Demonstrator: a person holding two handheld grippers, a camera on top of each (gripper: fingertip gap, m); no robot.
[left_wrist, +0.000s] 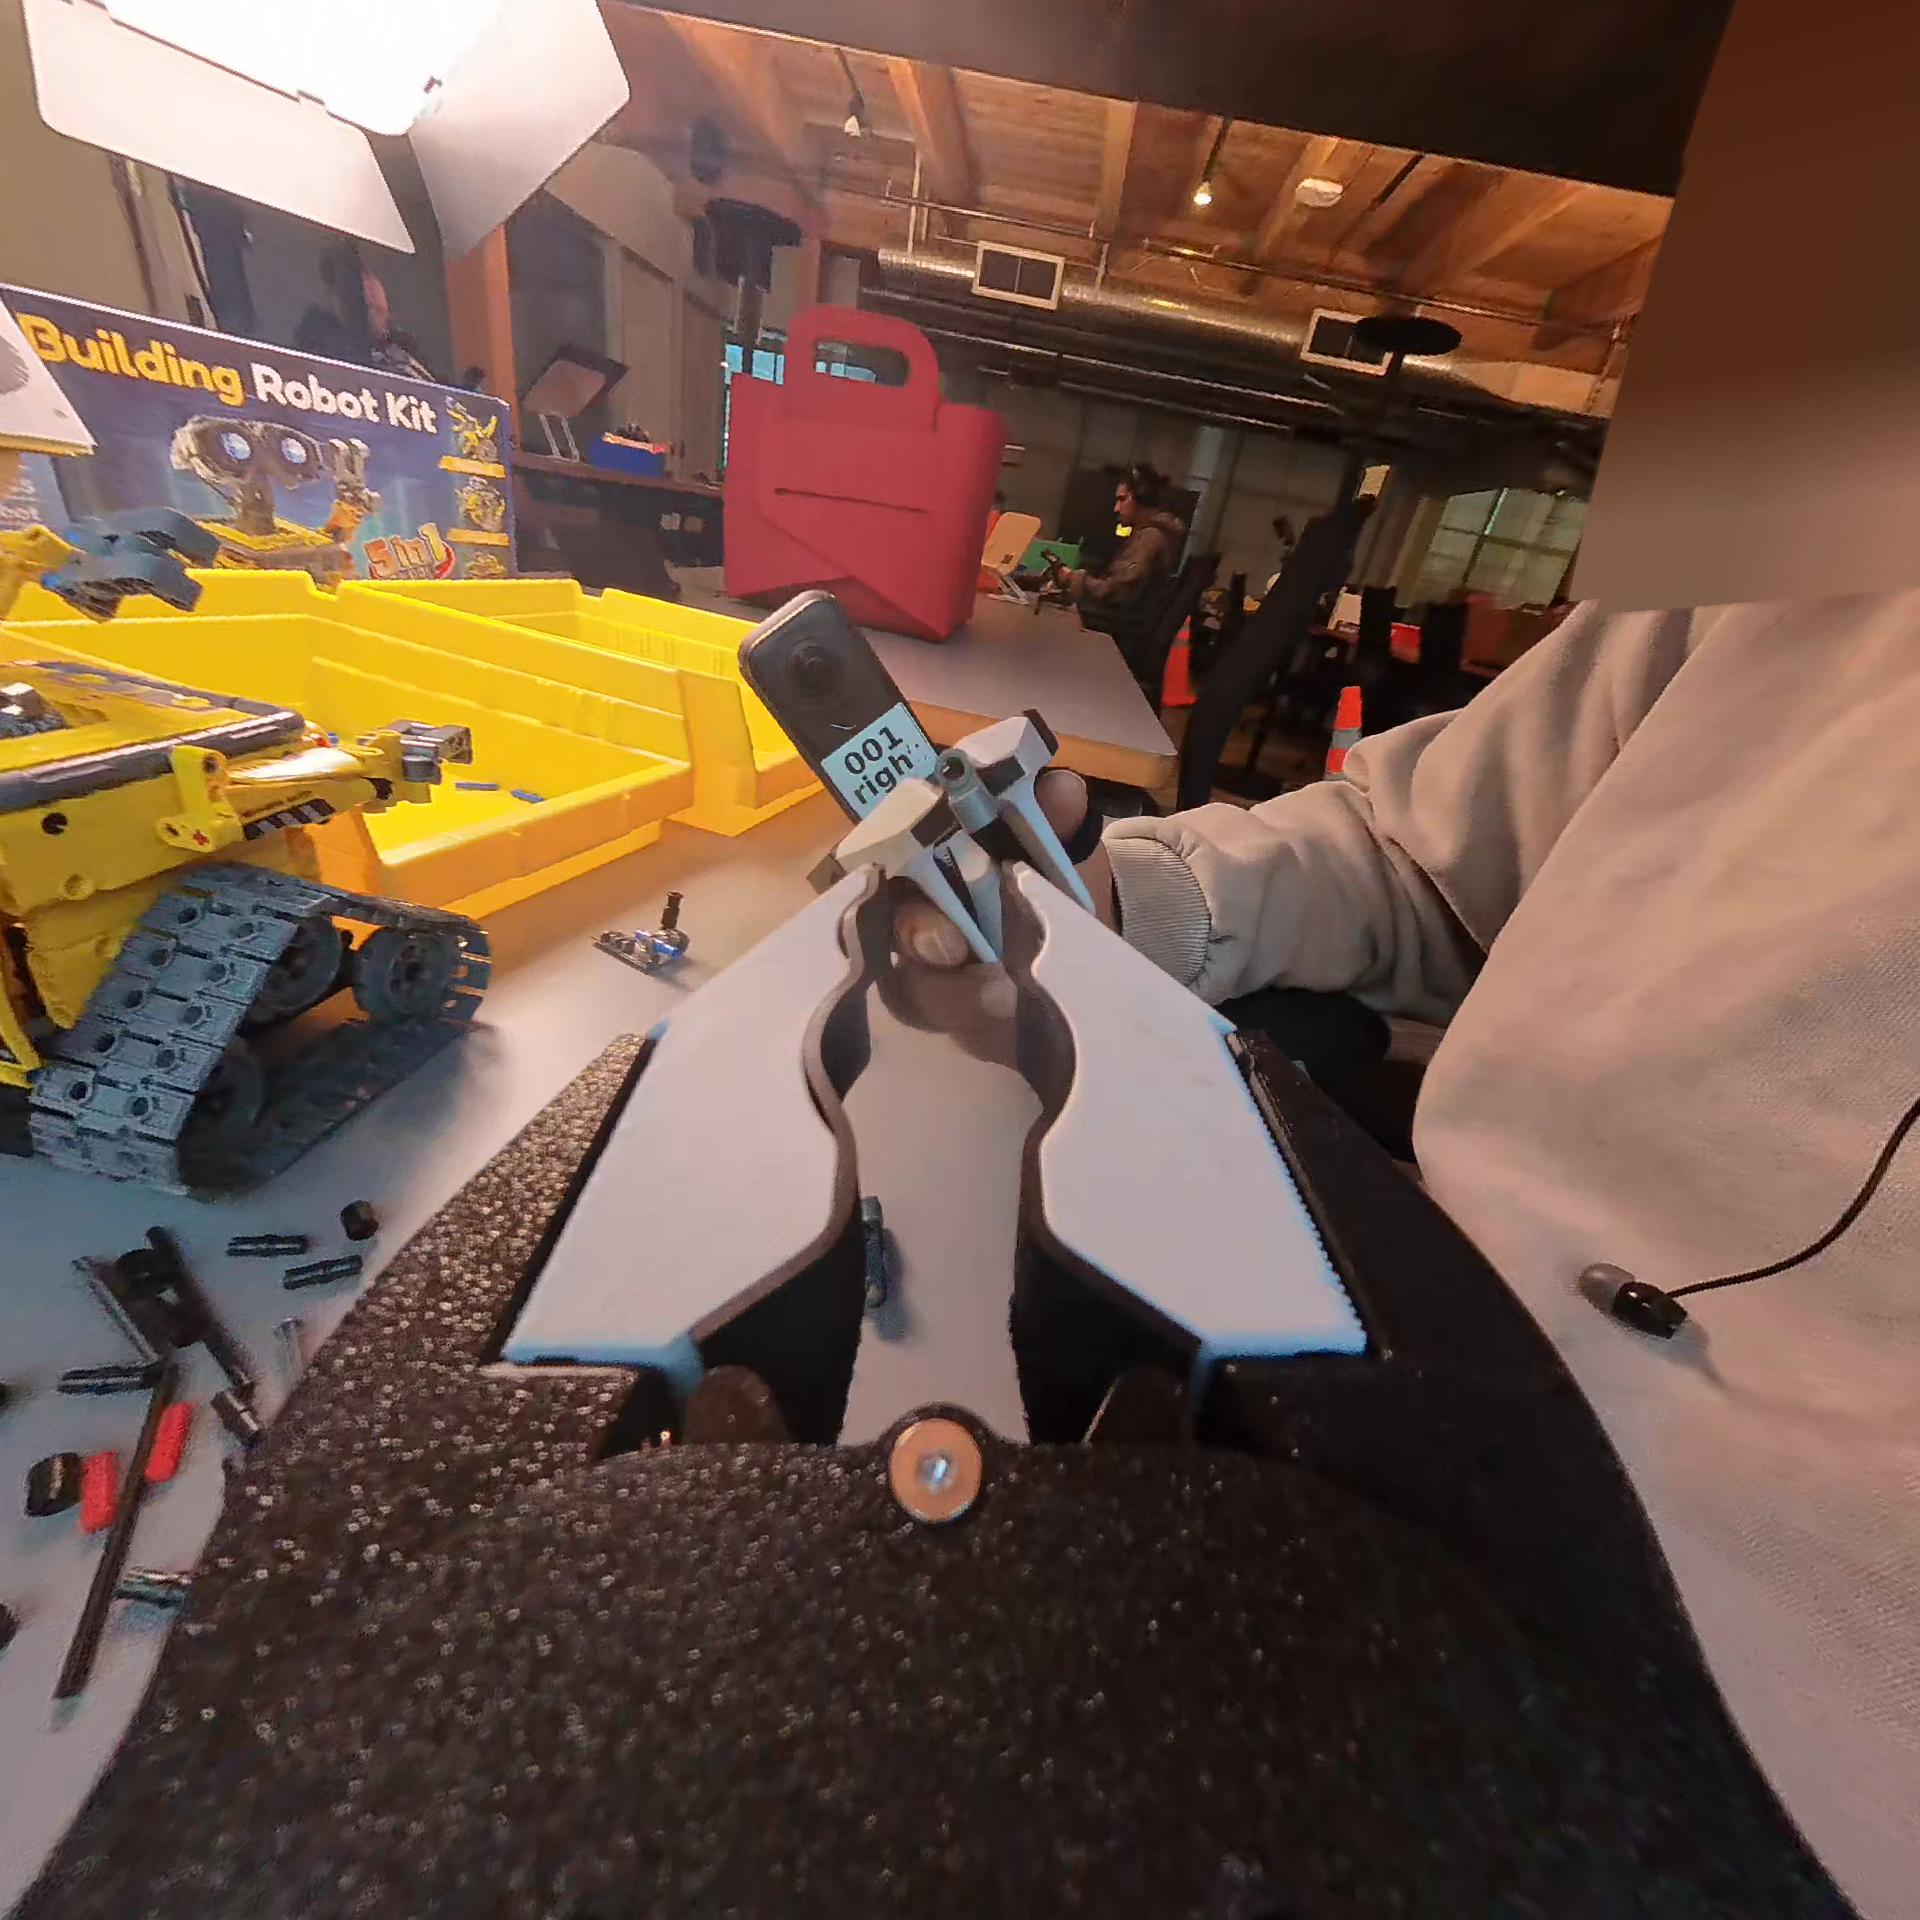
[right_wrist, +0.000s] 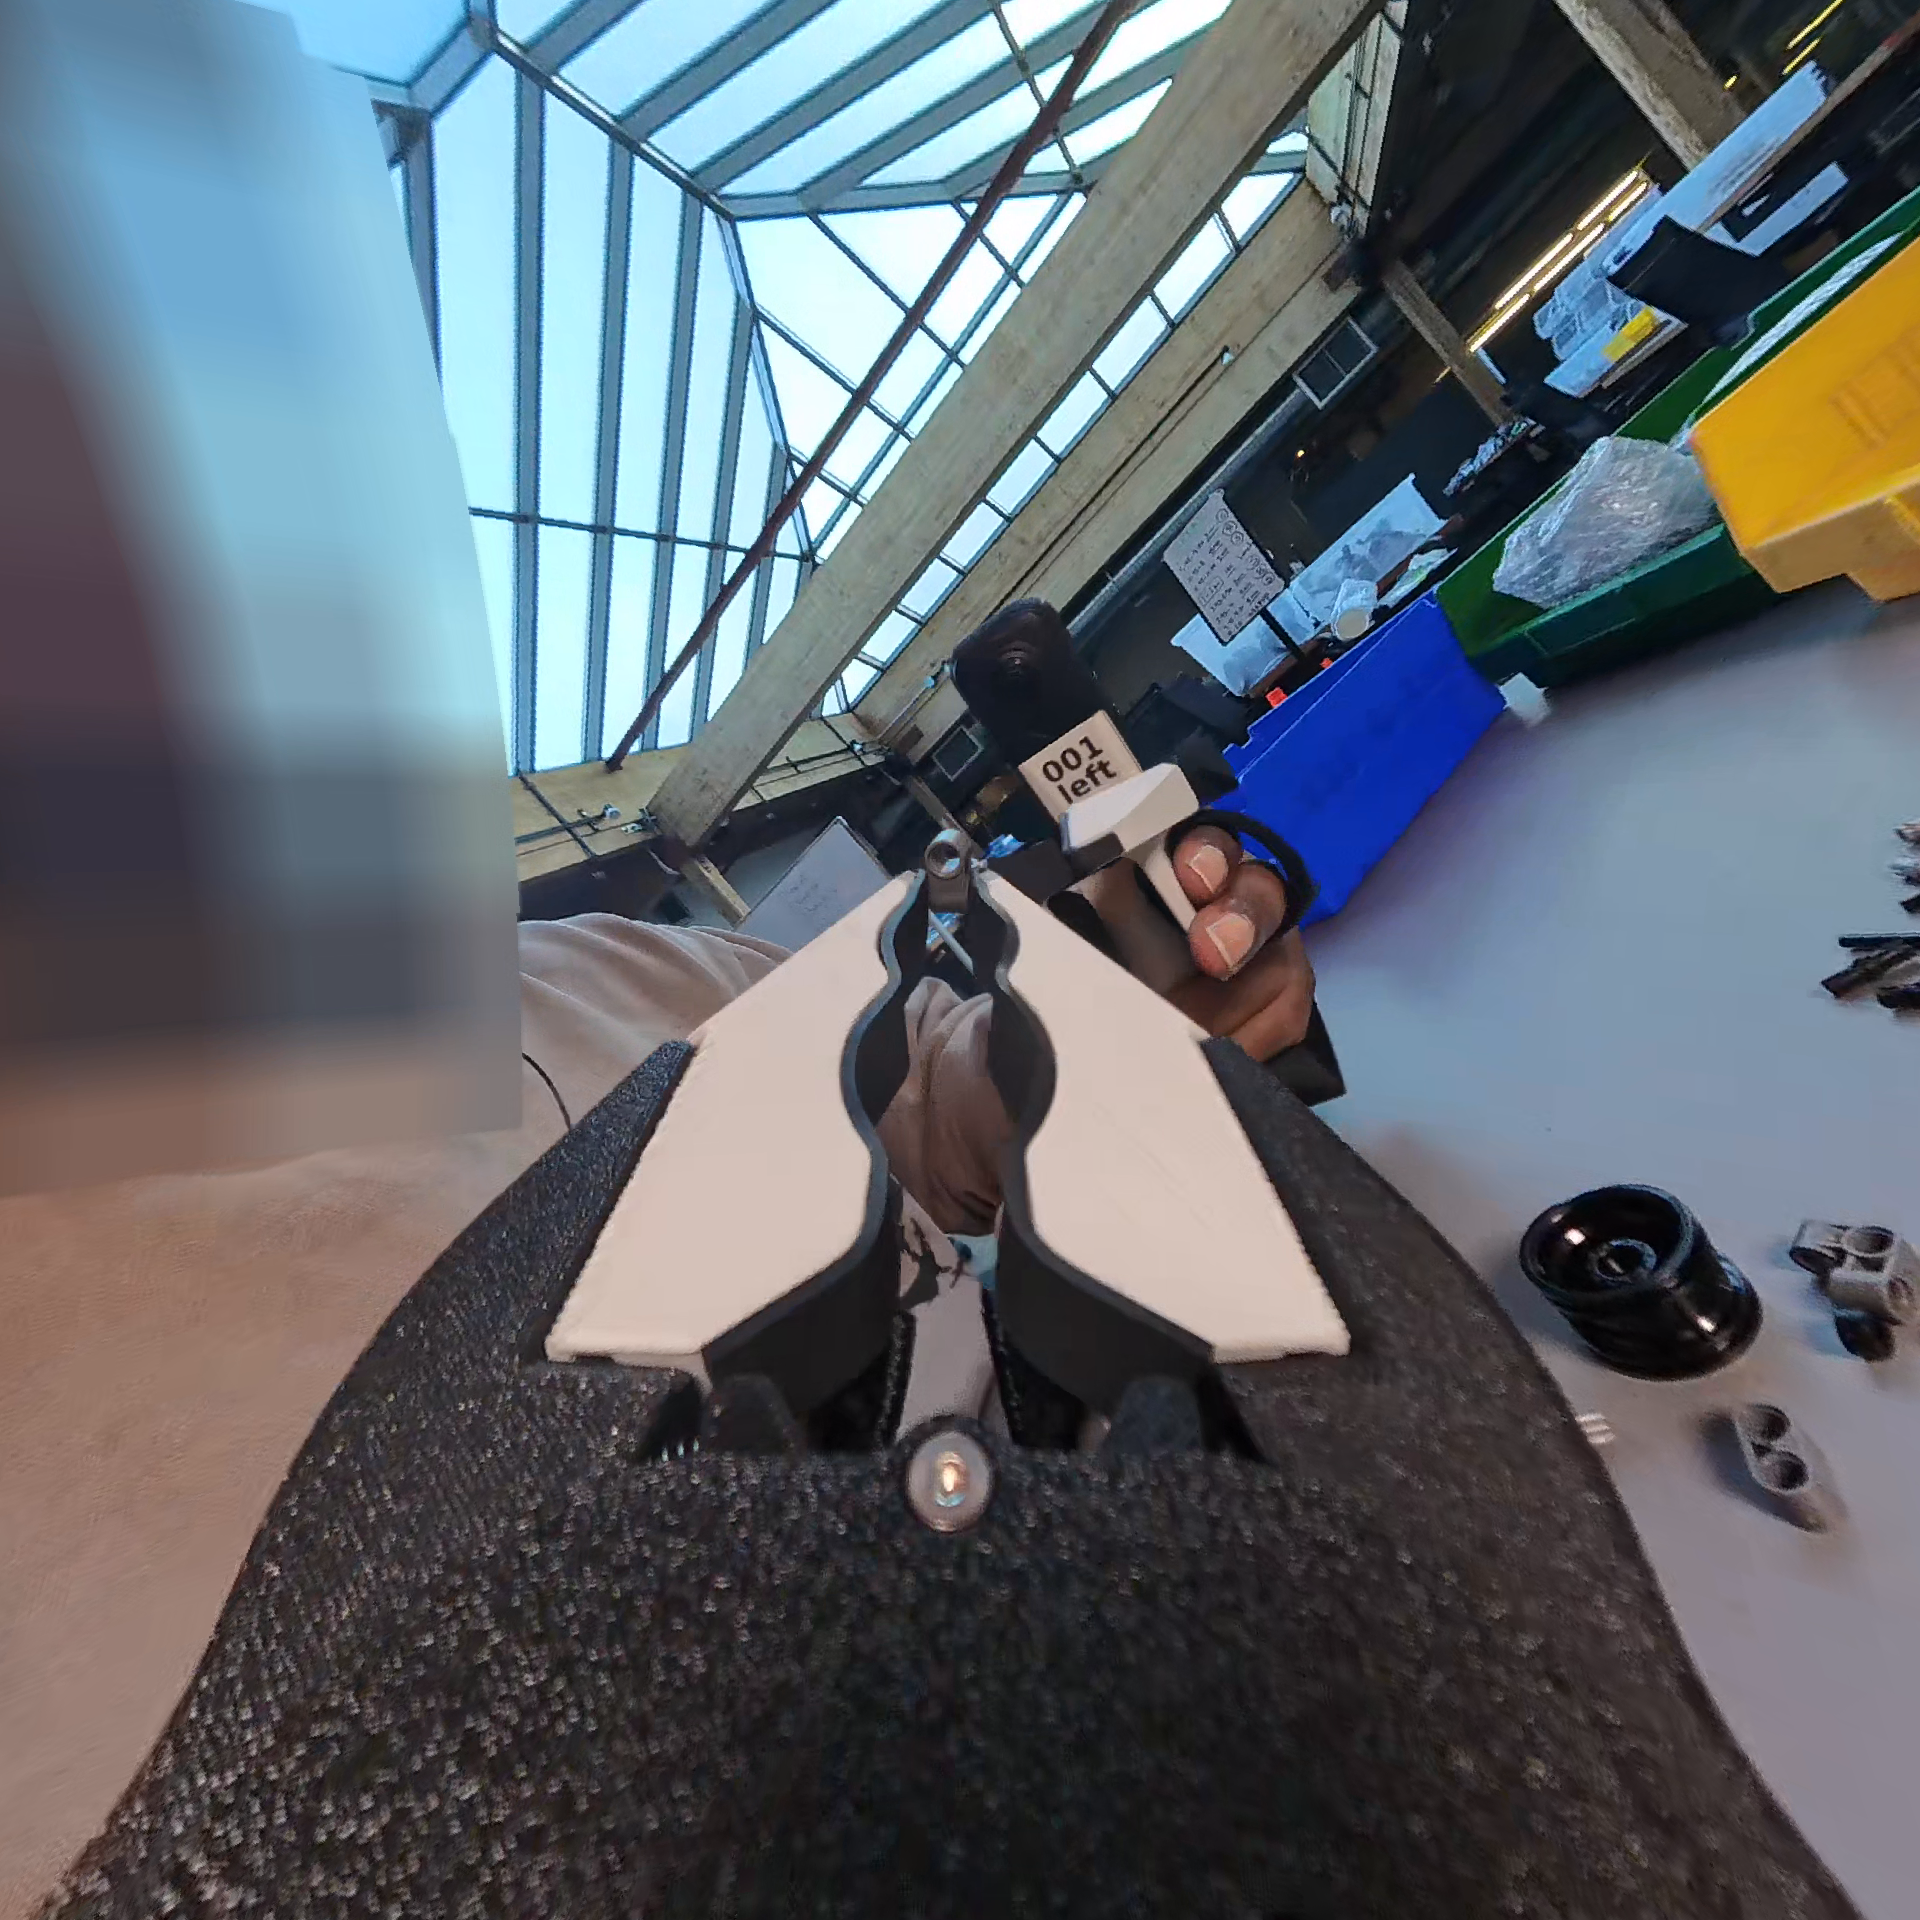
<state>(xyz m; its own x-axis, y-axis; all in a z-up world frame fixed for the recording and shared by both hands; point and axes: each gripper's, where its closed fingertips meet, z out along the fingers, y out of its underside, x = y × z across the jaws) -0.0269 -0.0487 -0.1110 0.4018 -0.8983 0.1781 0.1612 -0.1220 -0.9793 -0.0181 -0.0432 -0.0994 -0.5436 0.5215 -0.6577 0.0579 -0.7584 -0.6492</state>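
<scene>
**Two claws being held tip to tip above a table of building parts**

A grey table is being used as the work surface, and a person in a pale sweatshirt is being seen close behind it. A yellow tracked robot model is being stood on the table at the left of the left wrist view, with yellow trays just behind it, a printed kit box propped beyond them, and a red bag farther back. In the right wrist view, a blue bin is being shown at the table's far edge.

The left claw is being held above the table with its tips narrowly parted; nothing is being seen clamped between them. The right claw is being held facing it, raised off the table and tilted upward, and is being kept closed on a small grey connector at its very tips. That connector is thus being carried in the air between the two claws, just beyond the left claw's tips; whether the left claw is touching it cannot be told.

A black wheel is being left lying on the table to the right of the right claw, with loose grey connectors near it. Small black pins are being left scattered in front of the robot model.
</scene>
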